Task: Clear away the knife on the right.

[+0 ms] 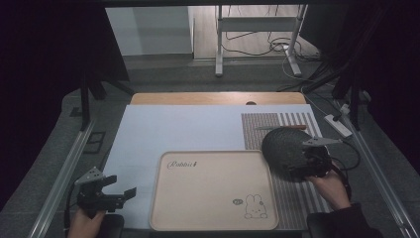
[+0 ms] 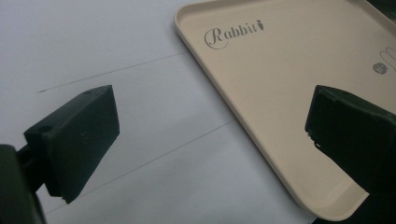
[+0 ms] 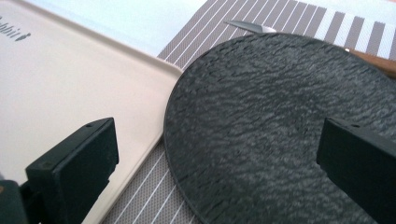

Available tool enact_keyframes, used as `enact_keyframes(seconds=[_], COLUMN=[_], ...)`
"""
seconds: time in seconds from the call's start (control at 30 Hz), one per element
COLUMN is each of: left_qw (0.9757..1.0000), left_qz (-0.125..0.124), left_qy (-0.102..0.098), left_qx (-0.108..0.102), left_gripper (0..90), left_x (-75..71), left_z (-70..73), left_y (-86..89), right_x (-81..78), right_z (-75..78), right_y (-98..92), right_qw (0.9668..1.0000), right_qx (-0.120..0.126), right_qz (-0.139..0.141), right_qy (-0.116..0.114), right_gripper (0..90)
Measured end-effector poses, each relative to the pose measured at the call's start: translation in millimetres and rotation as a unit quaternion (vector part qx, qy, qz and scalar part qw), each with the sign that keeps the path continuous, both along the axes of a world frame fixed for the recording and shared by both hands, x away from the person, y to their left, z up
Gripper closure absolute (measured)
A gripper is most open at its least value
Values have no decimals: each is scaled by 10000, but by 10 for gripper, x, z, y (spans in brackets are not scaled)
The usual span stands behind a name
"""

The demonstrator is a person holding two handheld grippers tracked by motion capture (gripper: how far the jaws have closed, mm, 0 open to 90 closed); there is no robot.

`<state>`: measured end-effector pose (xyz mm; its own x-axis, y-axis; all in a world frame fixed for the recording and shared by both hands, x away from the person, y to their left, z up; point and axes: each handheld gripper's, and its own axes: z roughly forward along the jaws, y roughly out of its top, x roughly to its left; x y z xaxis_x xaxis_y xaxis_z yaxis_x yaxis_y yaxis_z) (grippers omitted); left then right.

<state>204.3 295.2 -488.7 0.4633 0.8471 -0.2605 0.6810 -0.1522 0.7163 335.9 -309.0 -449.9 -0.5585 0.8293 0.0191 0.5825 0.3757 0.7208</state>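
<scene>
A beige tray (image 1: pixel 213 191) printed "Rabbit", with a bunny drawing, lies empty at the table's front centre. To its right a dark, rough-textured round plate (image 1: pixel 285 148) rests on a striped placemat (image 1: pixel 296 201), its left rim close to the tray's right edge. My right gripper (image 1: pixel 305 161) hovers at the plate's near right side, open. In the right gripper view the plate (image 3: pixel 261 126) lies between and beyond the wide-apart jaws, beside the tray (image 3: pixel 56 79). My left gripper (image 1: pixel 121 186) is open at the front left, empty, pointing at the tray's near left corner (image 2: pixel 280 84).
A knife (image 1: pixel 280 127) with a wooden handle lies on the placemat just behind the plate; its blade (image 3: pixel 250 25) shows past the rim. A pale sheet (image 1: pixel 183 129) covers the table. A power strip (image 1: pixel 338 125) and cables sit off the right edge.
</scene>
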Motion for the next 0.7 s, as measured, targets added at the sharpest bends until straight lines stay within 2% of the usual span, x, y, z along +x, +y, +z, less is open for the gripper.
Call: enact_keyframes(seconds=[0.27, 0.7], left_qw=[10000, 10000], left_qz=[-1, 15], left_qy=[10, 14], left_qx=[20, 16], left_gripper=[27, 22], left_x=[3, 3], left_z=[-1, 0], left_y=[-3, -1], right_x=[169, 454], right_z=[-14, -93], right_y=[20, 11], right_qw=[10000, 9997], right_qx=[-8, -93], right_qz=[19, -94], right_qy=[16, 193], right_gripper=[0, 0])
